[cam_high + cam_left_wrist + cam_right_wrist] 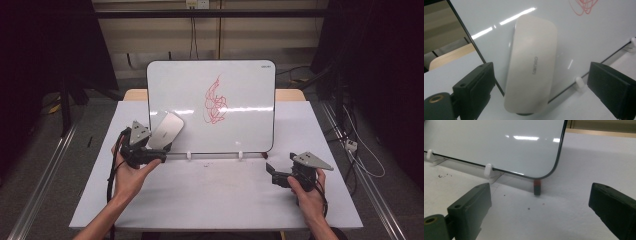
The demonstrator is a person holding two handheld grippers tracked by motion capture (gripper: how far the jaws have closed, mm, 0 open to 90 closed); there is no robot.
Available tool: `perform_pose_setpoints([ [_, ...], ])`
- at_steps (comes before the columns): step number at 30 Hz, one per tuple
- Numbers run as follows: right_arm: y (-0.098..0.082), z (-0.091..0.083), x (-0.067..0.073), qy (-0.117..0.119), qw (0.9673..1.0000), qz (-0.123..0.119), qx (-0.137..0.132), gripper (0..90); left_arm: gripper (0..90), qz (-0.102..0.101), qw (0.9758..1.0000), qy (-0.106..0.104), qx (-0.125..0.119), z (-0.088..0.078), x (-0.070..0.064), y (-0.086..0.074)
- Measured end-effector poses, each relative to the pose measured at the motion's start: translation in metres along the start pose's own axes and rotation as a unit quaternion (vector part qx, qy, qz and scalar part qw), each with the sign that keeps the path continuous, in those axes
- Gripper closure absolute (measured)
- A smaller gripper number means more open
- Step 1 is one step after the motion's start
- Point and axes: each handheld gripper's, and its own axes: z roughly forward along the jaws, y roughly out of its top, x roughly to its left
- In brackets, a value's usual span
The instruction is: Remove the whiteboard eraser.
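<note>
Left gripper view: eraser (530,67) btwn open hand-held gripper (544,85) jaws.

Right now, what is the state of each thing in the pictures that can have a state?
Whiteboard: upright on the table, held in white clips, red scribble not wiped off.
Eraser: flat against the whiteboard's lower left part, clear of the red scribble.
Left claw: jaws wide apart in its own view, eraser between them.
Right claw: open, holding nothing.
Marker: standing by the whiteboard's corner, red cap on.
</note>
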Motion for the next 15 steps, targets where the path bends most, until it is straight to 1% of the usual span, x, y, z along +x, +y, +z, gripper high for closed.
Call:
perform_pose_setpoints([
  [2, 0.000, 0.000, 0.000, 0.000, 1.0000, 0.000, 0.000, 4.4, 7.8, 0.018, 0.9998, 0.009, 0.003, 0.003, -0.001, 0.006],
  [3, 0.000, 0.000, 0.000, 0.000, 1.0000, -0.001, 0.000, 4.4, 8.1, 0.023, 0.9996, 0.013, 0.006, 0.004, -0.001, 0.008],
  [4, 0.000, 0.000, 0.000, 0.000, 1.0000, -0.001, 0.000, 4.4, 8.1, 0.023, 0.9996, 0.013, 0.005, 0.006, -0.001, 0.010],
  [5, 0.000, 0.000, 0.000, 0.000, 1.0000, -0.001, 0.001, 4.4, 9.1, 0.027, 0.9995, 0.018, 0.006, 0.008, -0.001, 0.012],
  [6, 0.000, 0.000, 0.000, 0.000, 1.0000, -0.001, 0.001, 4.4, 9.1, 0.036, 0.9990, 0.025, 0.008, 0.010, -0.002, 0.014],
  [8, 0.000, 0.000, 0.000, 0.000, 1.0000, -0.001, 0.001, 4.4, 11.5, 0.050, 0.9982, 0.033, 0.010, 0.015, -0.002, 0.017],
  [10, 0.000, 0.000, 0.000, 0.000, 1.0000, 0.000, 0.001, 4.4, 12.5, 0.053, 0.9979, 0.031, 0.018, 0.020, -0.003, 0.021],
  [12, 0.000, 0.000, 0.000, 0.000, 1.0000, 0.000, 0.001, 4.4, 12.7, 0.063, 0.9972, 0.033, 0.022, 0.025, -0.004, 0.025],
  [15, 0.000, 0.000, 0.000, 0.001, 1.0000, 0.000, 0.001, 4.4, 13.2, 0.066, 0.9969, 0.030, 0.028, 0.029, -0.007, 0.028],
])
